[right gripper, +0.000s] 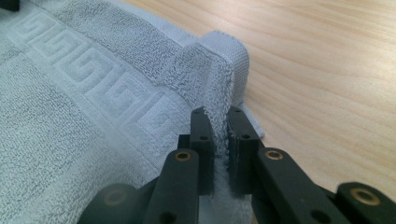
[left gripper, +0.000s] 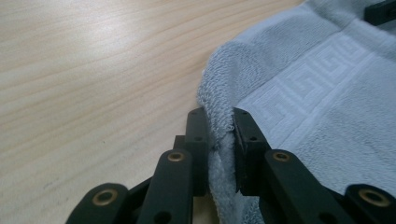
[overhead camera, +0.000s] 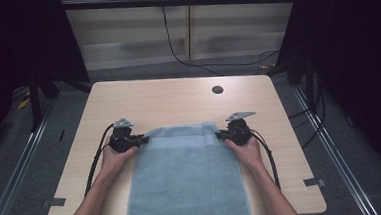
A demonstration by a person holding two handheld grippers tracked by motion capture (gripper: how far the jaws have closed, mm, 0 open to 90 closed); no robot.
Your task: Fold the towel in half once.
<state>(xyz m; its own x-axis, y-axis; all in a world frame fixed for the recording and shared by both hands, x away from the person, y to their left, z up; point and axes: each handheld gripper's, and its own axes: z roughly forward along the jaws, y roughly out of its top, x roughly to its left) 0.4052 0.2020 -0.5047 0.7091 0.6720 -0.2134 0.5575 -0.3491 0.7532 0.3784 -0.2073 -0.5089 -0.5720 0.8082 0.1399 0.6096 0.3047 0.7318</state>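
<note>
Towel [overhead camera: 185,178] far corners pinched: left gripper [overhead camera: 139,139], right gripper [overhead camera: 222,134] clamped, hands low, pointing inward.

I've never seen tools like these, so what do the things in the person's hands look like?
Each hand holds a black gripper: left gripper, right gripper. Two flat black jaws with brass-coloured rivets, a grey three-cornered plate on top, and a black cable trailing back. Forearms are bare, no sleeves.
</note>
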